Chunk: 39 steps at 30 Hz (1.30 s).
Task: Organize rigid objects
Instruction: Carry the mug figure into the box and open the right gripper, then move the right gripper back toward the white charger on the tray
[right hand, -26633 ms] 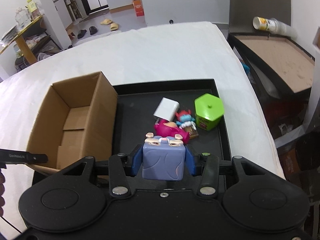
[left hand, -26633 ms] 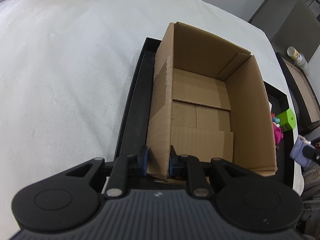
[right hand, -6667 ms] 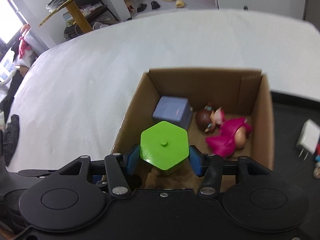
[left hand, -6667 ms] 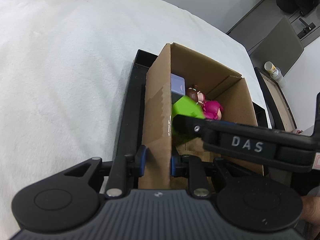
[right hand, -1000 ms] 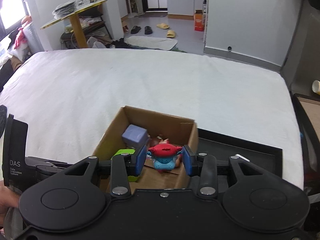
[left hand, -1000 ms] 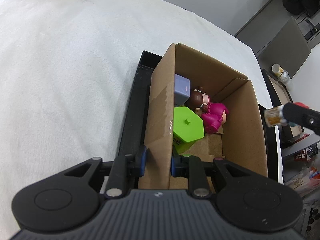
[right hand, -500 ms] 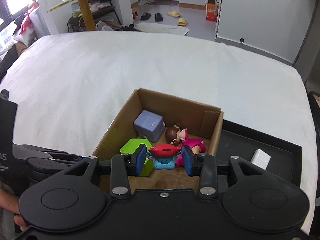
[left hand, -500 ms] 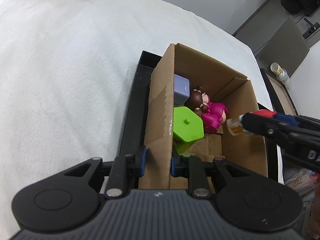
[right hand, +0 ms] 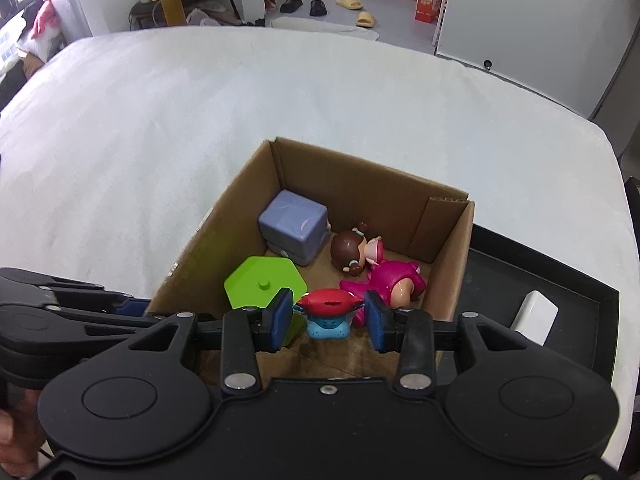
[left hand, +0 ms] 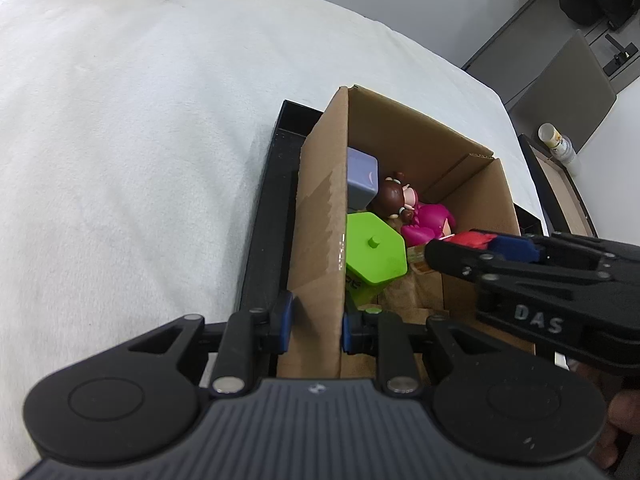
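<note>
Red toy [right hand: 329,303], clamped in the right gripper [right hand: 327,316], has sunk into the box [right hand: 448,280]; left gripper [left hand: 314,320] pinches its wall; release next.

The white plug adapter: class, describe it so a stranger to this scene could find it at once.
Start at the open brown cardboard box standing on the black tray on the white cloth. The white plug adapter lies on the tray outside the box, beside its right wall in the right wrist view. It is the only plain white block, and every coloured toy is inside or over the box.

Brown box [right hand: 368,184]; green hexagon [right hand: 260,280]; lilac cube [right hand: 294,224]; black tray [right hand: 560,280].
</note>
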Available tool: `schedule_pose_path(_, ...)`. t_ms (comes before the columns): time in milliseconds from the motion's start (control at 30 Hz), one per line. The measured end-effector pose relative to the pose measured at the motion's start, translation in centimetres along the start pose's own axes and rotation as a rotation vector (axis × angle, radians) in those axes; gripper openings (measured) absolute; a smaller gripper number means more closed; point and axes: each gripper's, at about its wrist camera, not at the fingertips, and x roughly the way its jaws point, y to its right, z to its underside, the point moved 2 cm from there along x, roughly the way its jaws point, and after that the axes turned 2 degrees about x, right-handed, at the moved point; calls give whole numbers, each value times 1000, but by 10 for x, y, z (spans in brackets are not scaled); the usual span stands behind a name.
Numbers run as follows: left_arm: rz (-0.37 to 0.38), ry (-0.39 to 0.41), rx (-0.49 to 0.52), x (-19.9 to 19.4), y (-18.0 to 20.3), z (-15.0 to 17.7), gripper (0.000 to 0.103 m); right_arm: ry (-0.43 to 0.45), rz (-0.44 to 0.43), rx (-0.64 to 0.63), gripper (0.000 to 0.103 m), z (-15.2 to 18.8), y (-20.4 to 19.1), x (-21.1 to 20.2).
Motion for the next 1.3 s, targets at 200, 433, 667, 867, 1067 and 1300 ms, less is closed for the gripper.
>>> schedule_pose_path(200,-2,4,1,0,1,0,22,-14,-6,0,42,2,-2,2)
schedule_pose_path(433,-4,5,-1,1,2,2,22,33,-20,31,42,1,13,-26)
schedule_pose_path(667,-9,7,-2,1,3,2,22,57,0,71,42,6,36,-47)
schedule_pose_path(867,-14,7,0,0,3,2,22,63,25,120,43,15,58,-54)
schedule_pose_path(1067,-21,8,0,0,4,2,22,55,60,171,45,28,84,-52)
schedule_pose_path(1300,-26,5,-1,0,6,1,22,55,89,225,48,40,106,-45)
